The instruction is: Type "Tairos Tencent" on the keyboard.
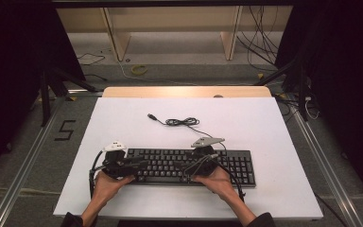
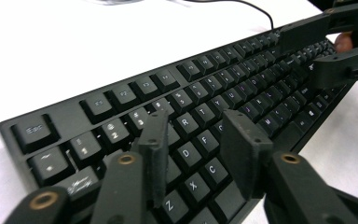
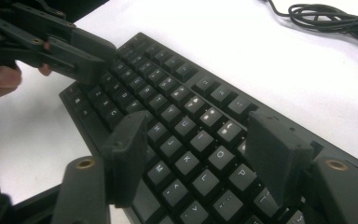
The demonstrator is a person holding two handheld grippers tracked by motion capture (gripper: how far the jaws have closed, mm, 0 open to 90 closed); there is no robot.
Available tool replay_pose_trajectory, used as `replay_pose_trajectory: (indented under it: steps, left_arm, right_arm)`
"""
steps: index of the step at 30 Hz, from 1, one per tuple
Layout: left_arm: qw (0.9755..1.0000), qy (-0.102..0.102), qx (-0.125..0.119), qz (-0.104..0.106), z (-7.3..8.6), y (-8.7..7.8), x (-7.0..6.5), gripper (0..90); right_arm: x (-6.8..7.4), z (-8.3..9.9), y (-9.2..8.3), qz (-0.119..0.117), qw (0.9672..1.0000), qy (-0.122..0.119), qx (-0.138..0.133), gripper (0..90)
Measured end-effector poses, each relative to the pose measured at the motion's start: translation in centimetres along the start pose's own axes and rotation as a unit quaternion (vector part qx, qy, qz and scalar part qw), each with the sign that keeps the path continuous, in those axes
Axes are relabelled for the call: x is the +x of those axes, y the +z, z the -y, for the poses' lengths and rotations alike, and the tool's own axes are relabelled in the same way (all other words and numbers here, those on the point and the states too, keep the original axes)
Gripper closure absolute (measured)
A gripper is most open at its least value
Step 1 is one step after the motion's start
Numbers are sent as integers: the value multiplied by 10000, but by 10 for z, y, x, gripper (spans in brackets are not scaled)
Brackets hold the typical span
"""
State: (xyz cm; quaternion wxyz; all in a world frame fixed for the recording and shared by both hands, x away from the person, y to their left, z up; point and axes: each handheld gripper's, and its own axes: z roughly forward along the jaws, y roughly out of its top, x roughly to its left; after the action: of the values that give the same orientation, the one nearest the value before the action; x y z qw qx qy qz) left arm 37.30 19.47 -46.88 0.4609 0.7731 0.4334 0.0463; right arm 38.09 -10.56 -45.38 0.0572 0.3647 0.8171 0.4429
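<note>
Your left gripper (image 2: 198, 158) hangs over the left-hand letter keys of the black keyboard (image 1: 189, 165), its jaws parted with nothing between them; the pads sit just above the keycaps around D, F and C, and none looks pressed. Your right gripper (image 3: 205, 154) stands over the right-hand letters, jaws released wider, with the K, L and O keys in the gap beneath them, again grasping nothing. Each gripper points inward toward the other across the middle of the board, and in the high view your hands (image 1: 108, 185) rest at the near edge of the keyboard.

The keyboard lies flat on the white table (image 1: 123, 118), directly under both grippers, and seems squarely placed already. Beyond your right gripper, its cable (image 1: 182, 122) lies loosely coiled with the plug free on the table, well apart from either jaw. Judging by this, the work on the keys is in its middle: the grippers are positioned over the keys, yet no key is visibly pushed down, and the cable is untouched
</note>
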Motion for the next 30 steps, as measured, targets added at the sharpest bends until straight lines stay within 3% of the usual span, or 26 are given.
replay_pose_trajectory:
  steps: [12, 30]
  left_arm:
    - [9989, 208, 425, -54, -12, 25, -3, 860]
    - [9979, 301, 568, -72, -16, 36, -3, 891]
  right_arm:
    - [1, 5, -7, -5, 10000, -21, -55, 343]
    - [2, 9, -16, 16, 9999, -57, -154, 321]
